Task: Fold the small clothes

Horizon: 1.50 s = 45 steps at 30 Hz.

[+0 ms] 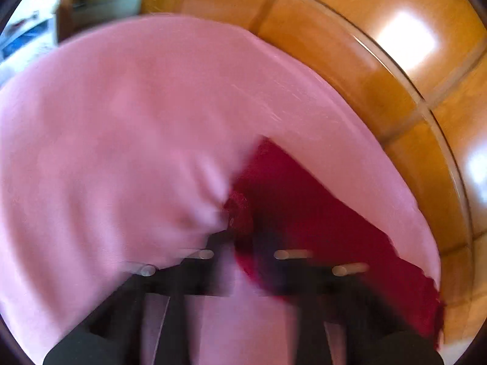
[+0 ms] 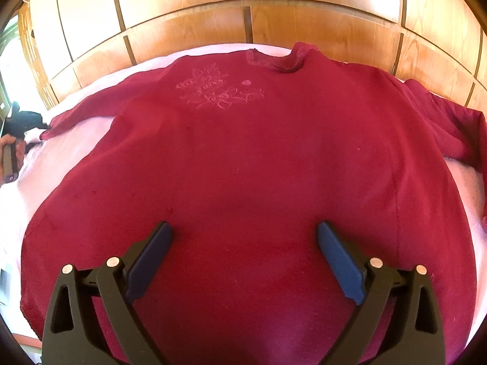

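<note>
sweater (image 2: 243,158) lies flat on pink sheet (image 2: 36,164); left gripper (image 1: 240,228) at nine o'clock pinches its sleeve cuff, right gripper (image 2: 243,237) gapes above hem.

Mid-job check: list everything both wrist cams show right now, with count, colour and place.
sweater: one, dark red, spread flat on the sheet, collar at the far side, embroidered flowers on the chest
sleeve: one, dark red, its end pinched in the left gripper
sheet: one, pink, under the sweater
wood panels: several, orange-brown, behind the sheet
left gripper: one, black, blurred, shut on the sleeve end
right gripper: one, black with blue pads, open, over the sweater's lower body
hand: one, at the left edge of the right wrist view, holding the left gripper
</note>
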Tool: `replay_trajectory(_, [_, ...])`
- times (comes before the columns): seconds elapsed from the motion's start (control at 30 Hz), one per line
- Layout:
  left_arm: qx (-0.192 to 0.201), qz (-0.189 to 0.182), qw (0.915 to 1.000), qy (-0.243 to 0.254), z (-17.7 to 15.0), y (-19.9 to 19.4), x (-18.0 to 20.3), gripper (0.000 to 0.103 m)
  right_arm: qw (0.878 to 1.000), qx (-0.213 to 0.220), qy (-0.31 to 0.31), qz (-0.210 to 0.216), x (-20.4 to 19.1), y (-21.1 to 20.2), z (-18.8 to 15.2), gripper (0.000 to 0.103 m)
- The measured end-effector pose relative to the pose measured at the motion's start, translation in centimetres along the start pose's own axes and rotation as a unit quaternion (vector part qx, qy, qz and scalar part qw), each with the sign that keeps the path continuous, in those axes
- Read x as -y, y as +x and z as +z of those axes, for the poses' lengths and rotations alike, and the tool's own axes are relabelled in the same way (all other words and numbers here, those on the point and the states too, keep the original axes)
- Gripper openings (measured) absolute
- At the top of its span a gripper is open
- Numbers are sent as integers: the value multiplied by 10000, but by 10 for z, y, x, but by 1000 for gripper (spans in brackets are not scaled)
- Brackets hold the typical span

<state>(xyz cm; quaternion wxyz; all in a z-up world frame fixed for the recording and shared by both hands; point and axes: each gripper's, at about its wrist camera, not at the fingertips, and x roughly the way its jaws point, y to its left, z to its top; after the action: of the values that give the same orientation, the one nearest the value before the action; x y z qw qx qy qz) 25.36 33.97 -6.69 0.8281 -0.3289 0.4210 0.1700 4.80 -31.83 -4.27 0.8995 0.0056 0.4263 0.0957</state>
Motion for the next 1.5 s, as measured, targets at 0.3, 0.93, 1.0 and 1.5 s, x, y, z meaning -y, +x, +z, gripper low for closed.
replay_trajectory(0.3, [907, 637, 9927, 470, 45, -25, 31, 7, 10000, 54, -41, -25, 1, 2, -1, 99])
replay_trajectory(0.93, [504, -1067, 9589, 2582, -198, -104, 128, 64, 9841, 607, 1292, -1057, 114, -78, 14, 66])
replay_trajectory(1.0, [165, -1461, 9514, 2705, -230, -107, 140, 64, 9748, 602, 1508, -1531, 145, -85, 9, 66])
replay_trajectory(1.5, [-155, -1355, 8897, 4357, -361, -86, 199, 79, 9432, 1323, 1860, -2415, 264, -152, 23, 5])
